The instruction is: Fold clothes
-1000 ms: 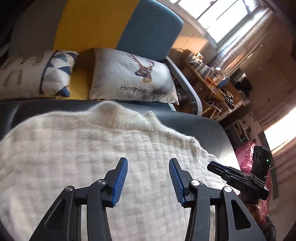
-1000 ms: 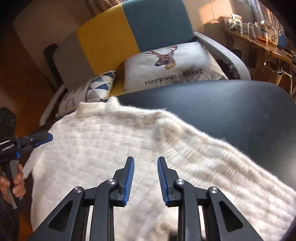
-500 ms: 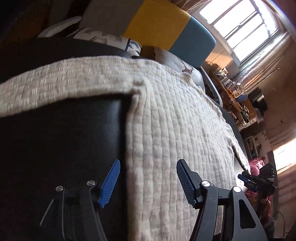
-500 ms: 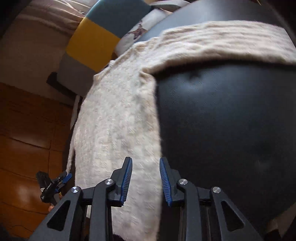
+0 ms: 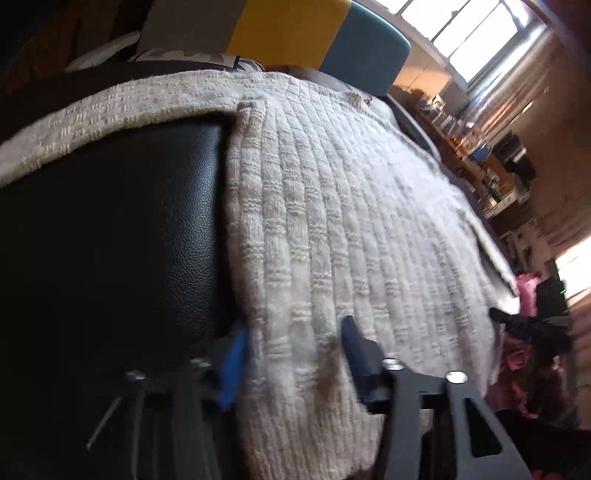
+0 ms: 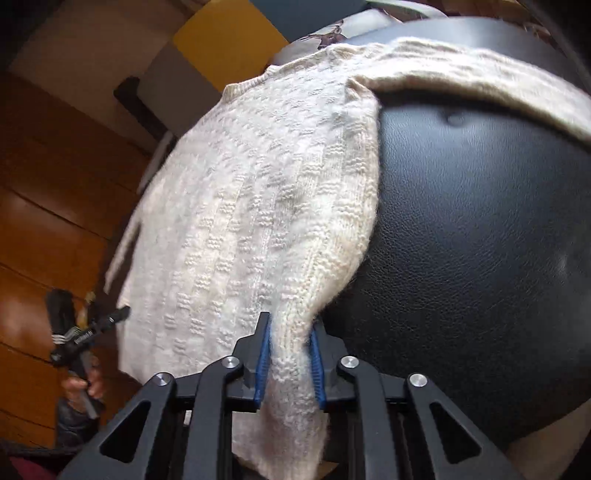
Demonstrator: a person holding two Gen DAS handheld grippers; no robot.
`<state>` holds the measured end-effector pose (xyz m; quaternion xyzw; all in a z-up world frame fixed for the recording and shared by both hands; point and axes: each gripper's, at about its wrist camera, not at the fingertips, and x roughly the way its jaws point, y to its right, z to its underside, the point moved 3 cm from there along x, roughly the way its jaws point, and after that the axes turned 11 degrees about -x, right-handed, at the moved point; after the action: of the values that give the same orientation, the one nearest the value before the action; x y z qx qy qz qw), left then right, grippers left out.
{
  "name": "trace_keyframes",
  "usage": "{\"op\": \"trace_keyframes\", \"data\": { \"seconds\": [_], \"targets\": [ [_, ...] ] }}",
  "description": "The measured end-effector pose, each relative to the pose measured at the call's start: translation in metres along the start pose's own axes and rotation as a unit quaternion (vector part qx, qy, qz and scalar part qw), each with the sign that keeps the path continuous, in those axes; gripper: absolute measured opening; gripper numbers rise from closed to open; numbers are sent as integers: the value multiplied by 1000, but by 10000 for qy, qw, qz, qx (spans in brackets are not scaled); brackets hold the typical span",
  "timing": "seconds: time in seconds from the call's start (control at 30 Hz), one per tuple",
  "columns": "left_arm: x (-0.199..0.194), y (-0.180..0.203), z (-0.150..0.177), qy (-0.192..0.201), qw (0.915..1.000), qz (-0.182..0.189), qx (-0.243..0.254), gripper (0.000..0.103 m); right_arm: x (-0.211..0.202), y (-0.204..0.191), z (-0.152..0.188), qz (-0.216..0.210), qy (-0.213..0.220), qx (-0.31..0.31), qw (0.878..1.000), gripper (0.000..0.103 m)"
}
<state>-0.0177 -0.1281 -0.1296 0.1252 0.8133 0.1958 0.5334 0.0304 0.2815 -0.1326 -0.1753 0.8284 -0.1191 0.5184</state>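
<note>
A cream knitted sweater [image 5: 351,221] lies flat on a black leather surface [image 5: 129,240], one sleeve stretched out to the left. My left gripper [image 5: 291,350] is open and straddles the sweater's near left hem corner, its fingers blurred. In the right wrist view, the sweater [image 6: 258,203] hangs over the black surface [image 6: 480,240] at its near right corner. My right gripper [image 6: 290,343] is shut on that hem corner, and the fabric bunches between the blue pads. Each gripper shows in the other view: the right gripper [image 5: 532,328] and the left gripper [image 6: 85,332], held by a hand [image 6: 81,384].
A sofa with a yellow and blue back [image 5: 295,33] stands beyond the surface, with a deer-print pillow [image 6: 332,29] on it. A cluttered wooden shelf [image 5: 480,158] runs under the window [image 5: 461,37] on the right. Wooden floor [image 6: 44,184] lies to the left.
Both grippers dropped from above the sweater to its near hem corners. The right fingers closed onto the hem; the left fingers slid around the left edge and narrowed slightly.
</note>
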Motion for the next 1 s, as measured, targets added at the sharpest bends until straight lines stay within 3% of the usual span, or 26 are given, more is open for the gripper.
{"op": "trace_keyframes", "data": {
  "seconds": [0.03, 0.13, 0.2, 0.3, 0.47, 0.57, 0.67, 0.77, 0.93, 1.0],
  "targets": [
    [-3, -1, -1, -29, 9998, 131, -110, 11, -1, -7, -2, 293, -84, -259, 9992, 15],
    [-24, -9, -6, 143, 9988, 317, -359, 11, -9, -17, -5, 723, -288, -772, 9940, 14],
    [-24, -14, -3, 106, 9990, 165, -393, 11, -4, -9, -1, 1042, -540, -916, 9889, 14],
    [-10, -15, 4, -113, 9992, -231, -295, 15, -4, 7, -3, 889, -492, -631, 9928, 13],
    [-26, -17, -6, 13, 9974, -20, -715, 31, -13, 15, -10, 883, -395, -405, 9945, 27],
    [-46, -18, -15, 302, 9963, 38, -805, 35, -32, 13, -22, 837, 4, -370, 9958, 27],
    [-54, -5, -22, 524, 9947, 396, -796, 43, -37, -5, -32, 650, 279, -473, 9964, 27],
    [-40, 18, -21, 426, 9970, 435, -479, 44, -25, -25, -37, 437, 345, -551, 9969, 27],
    [2, 25, -7, 1, 9993, -343, -166, 44, 13, -23, -20, 516, -129, -308, 9981, 27],
    [3, 27, -7, 27, 9989, -462, -91, 45, 10, -17, -15, 324, 49, -189, 9993, 27]
  ]
}}
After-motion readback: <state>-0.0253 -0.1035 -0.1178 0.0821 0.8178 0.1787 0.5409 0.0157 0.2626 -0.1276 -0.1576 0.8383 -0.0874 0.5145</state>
